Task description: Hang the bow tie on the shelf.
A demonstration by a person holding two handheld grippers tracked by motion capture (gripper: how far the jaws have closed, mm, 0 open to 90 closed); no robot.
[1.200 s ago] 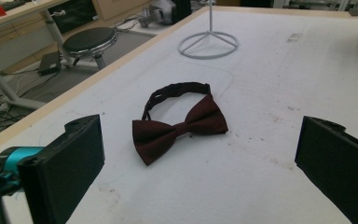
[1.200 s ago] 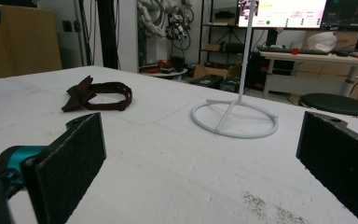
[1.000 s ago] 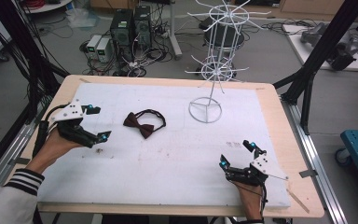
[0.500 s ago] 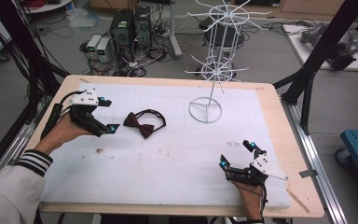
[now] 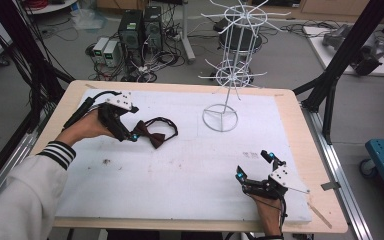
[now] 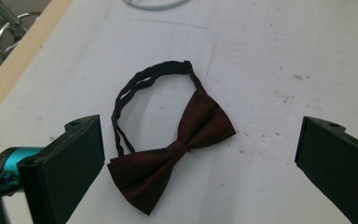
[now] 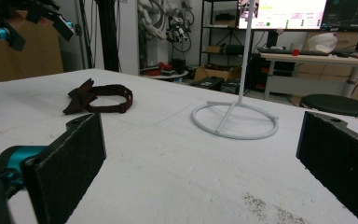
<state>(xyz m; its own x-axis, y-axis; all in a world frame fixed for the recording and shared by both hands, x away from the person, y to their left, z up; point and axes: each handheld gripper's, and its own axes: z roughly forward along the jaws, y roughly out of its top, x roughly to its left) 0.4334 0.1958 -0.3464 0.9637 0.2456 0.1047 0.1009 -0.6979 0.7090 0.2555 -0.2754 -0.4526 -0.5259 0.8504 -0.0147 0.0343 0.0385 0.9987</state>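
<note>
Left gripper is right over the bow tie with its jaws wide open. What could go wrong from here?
The open left gripper might close on just one wing of the dark red fabric bow tie, leaving its black strap loop dangling. That loop could then snag on the white wire rack standing close by.

open mat [image 5: 190,165] between claws; wire rack [image 5: 230,65] stands behind.
</note>
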